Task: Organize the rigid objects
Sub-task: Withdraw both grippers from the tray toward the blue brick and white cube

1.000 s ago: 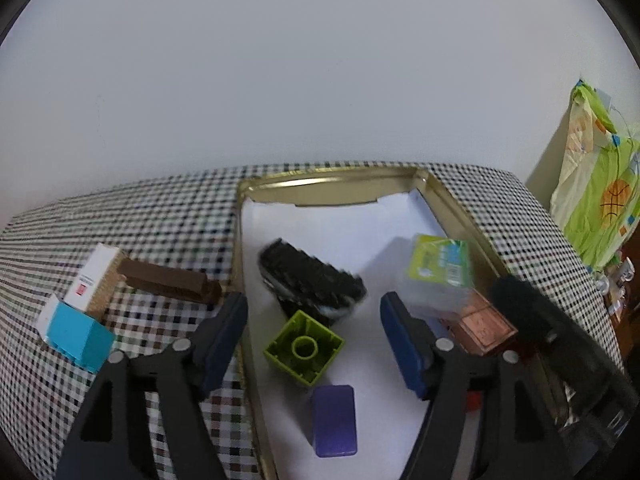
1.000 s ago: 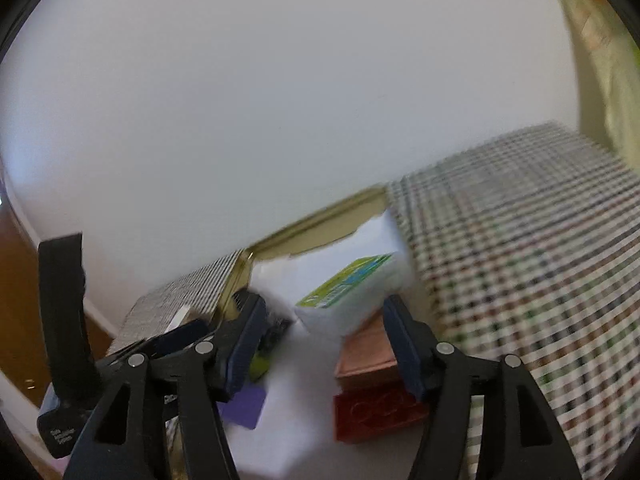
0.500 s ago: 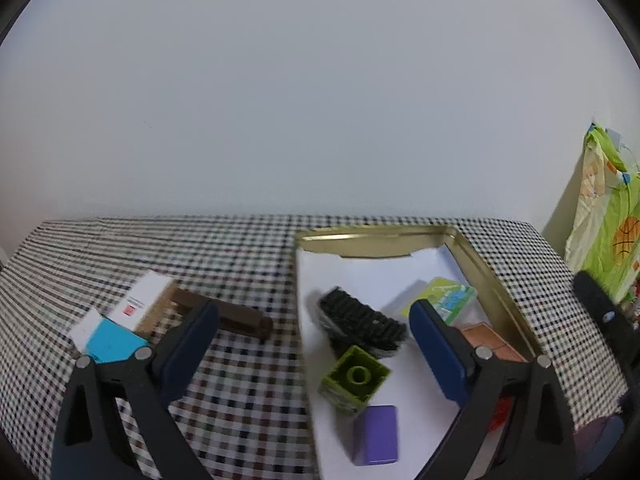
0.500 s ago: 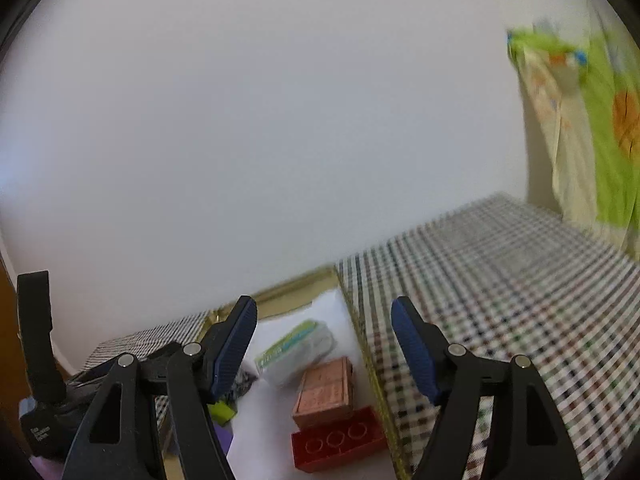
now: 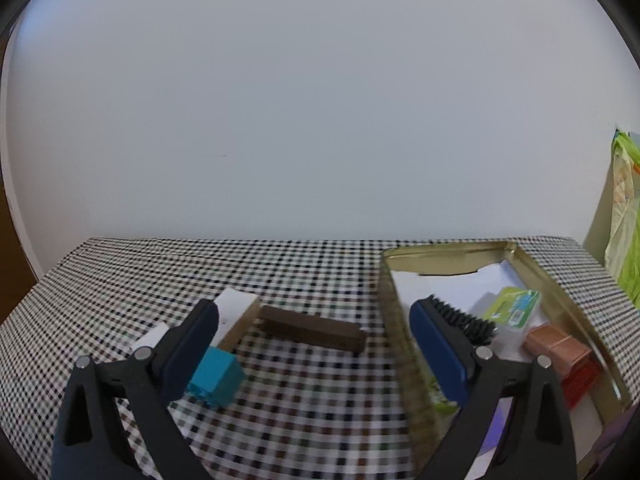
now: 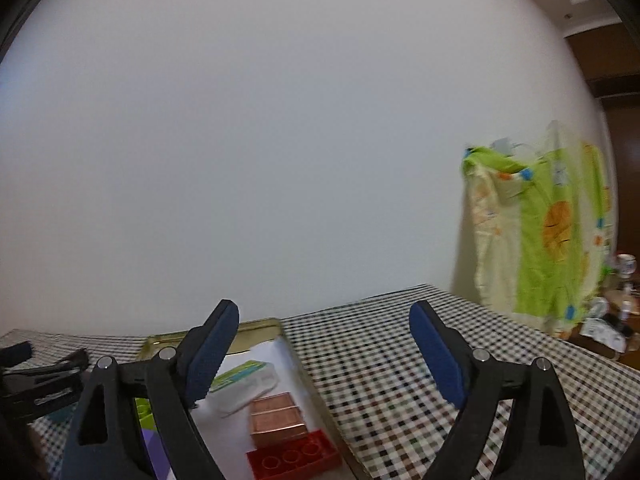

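surface: we see a table under a black-and-white checked cloth, its far edge against a plain white wall
room: a green-and-cream printed cloth hangs past the table's right edge; small clutter sits low beyond it, too blurred to name
tray: one gold metal tray, lined with white paper, at the table's right side, reaching to near the far edge
in tray, count: one black bristle brush, one clear box with a green label, one copper-coloured block, one red studded brick, one lime green brick partly hidden, one purple piece at the near end
outside tray, count: three loose things left of the tray, near mid-table – one dark brown bar, one white-and-tan box, one teal block; a white scrap shows behind the left finger, we cannot tell what it is
left gripper: jaws spread wide, nothing between the pads, nothing held; it hangs over the cloth, with the teal block by its left finger and the tray behind its right finger
right gripper: jaws opening, nothing between them; it is over the tray's right rim and the bare cloth beside it
open room: we see bare cloth right of the tray out to the right edge, and along the far-left corner
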`<state>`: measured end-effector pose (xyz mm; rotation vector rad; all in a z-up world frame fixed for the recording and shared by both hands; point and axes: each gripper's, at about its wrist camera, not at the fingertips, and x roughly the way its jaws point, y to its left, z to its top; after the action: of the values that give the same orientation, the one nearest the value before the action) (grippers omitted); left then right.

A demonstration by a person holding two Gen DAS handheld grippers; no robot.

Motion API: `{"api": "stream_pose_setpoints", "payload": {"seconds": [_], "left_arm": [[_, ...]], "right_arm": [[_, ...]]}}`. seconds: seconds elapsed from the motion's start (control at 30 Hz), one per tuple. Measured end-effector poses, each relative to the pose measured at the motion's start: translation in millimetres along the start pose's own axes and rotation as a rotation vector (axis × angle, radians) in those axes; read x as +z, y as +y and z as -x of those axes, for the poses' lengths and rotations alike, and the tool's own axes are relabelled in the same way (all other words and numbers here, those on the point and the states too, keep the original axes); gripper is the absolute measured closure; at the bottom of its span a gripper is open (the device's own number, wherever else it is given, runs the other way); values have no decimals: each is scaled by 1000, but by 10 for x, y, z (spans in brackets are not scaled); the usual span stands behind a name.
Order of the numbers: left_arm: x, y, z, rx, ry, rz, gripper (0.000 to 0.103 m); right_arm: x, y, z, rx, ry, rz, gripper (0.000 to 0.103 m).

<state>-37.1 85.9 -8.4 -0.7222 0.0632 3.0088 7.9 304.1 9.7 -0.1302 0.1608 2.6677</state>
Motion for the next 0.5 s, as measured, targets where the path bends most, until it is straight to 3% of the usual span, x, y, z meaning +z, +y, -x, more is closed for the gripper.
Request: {"api": "stream_pose_setpoints", "payload": {"seconds": [0.1,0.23,0.5], "left_arm": [[-22,61,10,3,-12,-8,5],[-56,183,11,11,-6,-22,5],[-98,479,-34,8,33,-3,5]], "right_arm": [[-17,-23,-19,-19,30,-25,14],[-73,-101,-69,33,131,-107,14],[-75,216,-14,-1,149,74,14]]}}
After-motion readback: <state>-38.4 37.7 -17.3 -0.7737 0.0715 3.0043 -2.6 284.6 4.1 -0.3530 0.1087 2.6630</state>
